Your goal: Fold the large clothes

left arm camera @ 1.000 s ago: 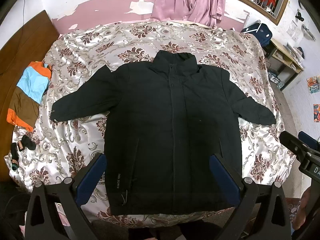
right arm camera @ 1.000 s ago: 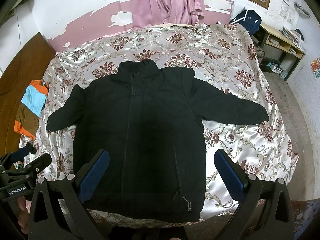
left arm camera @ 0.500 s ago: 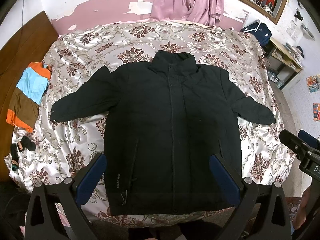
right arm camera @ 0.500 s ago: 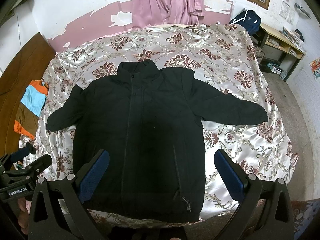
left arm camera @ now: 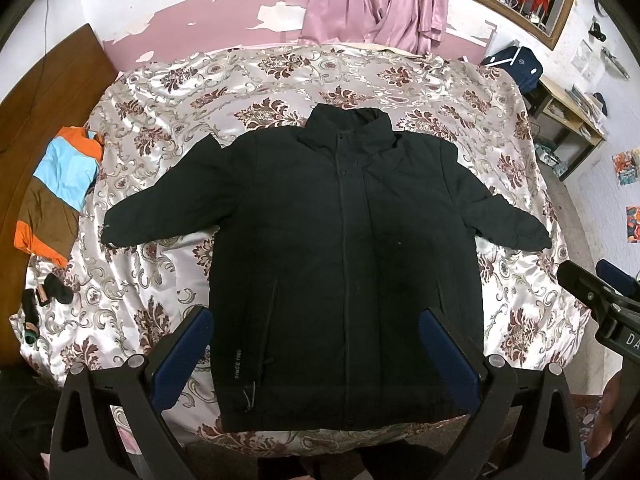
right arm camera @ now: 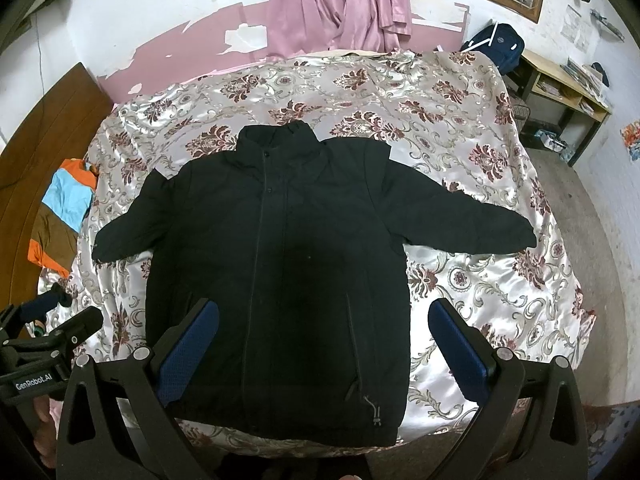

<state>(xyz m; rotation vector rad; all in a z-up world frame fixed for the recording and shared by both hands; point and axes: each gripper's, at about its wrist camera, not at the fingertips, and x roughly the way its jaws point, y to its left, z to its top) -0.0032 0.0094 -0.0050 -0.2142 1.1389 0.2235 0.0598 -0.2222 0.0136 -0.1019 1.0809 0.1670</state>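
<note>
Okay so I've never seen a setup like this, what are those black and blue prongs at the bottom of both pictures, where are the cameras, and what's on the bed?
No robot here: a person holds a handheld two-finger gripper in each hand, each with a fisheye camera looking forward along its fingers. The prongs are black fingers with blue pads.

One picture looks out from the left gripper, the other from the right gripper. Each also catches the other gripper at its edge.

A black zip-up jacket with a stand collar lies flat, front up, sleeves spread, on a shiny floral bedspread. An orange, blue and brown folded garment lies at the bed's left edge.

Both jaws stand open above the jacket's hem; nothing is held.
</note>
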